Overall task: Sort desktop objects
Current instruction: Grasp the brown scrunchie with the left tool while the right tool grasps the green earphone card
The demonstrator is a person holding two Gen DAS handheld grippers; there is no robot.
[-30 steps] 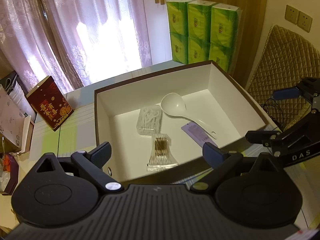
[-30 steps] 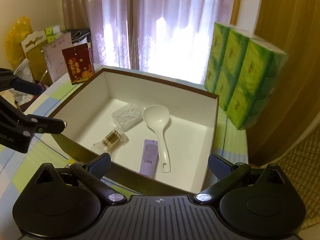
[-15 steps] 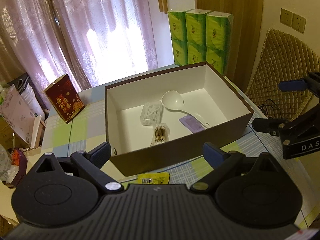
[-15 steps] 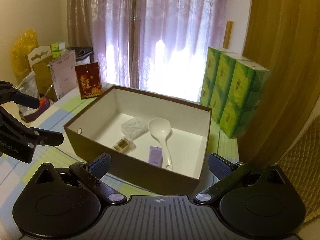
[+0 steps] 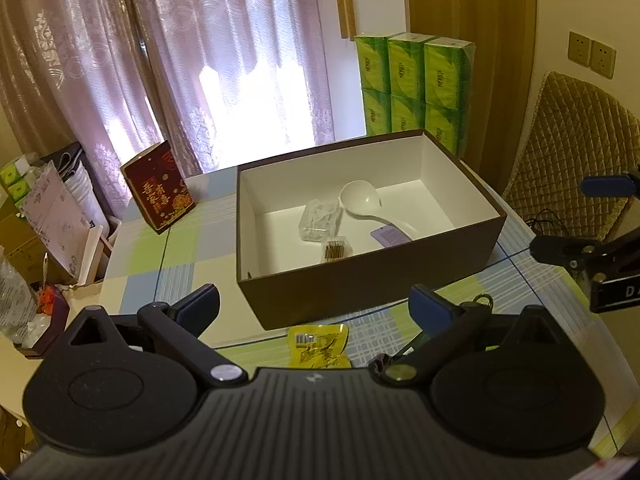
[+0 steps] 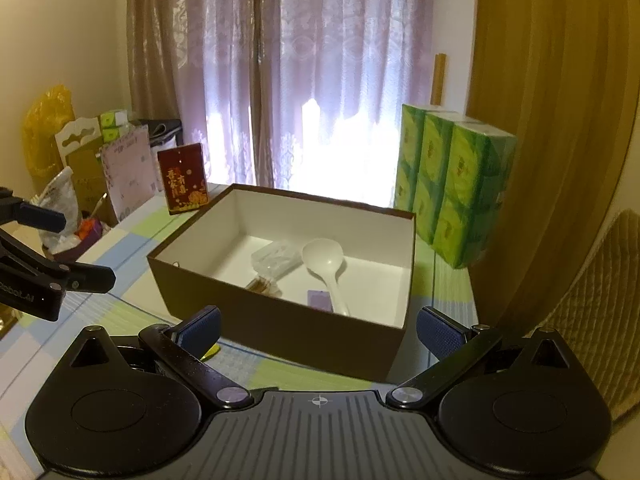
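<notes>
Because both grippers hold nothing, the left gripper [image 5: 314, 304] and right gripper [image 6: 318, 330] hang with fingers spread apart. The brown box [image 5: 372, 276] sits at frame centre, holding the white spoon [image 5: 362, 200]. The yellow packet [image 5: 318, 346] lies lower centre, outside the box, likely unsorted.

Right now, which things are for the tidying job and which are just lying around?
For the job:
box
spoon
clear case
purple card
toothpick packet
yellow packet, not boxed yet
both tools, open

Just lying about:
green tissue packs
red box
chair
curtains
</notes>
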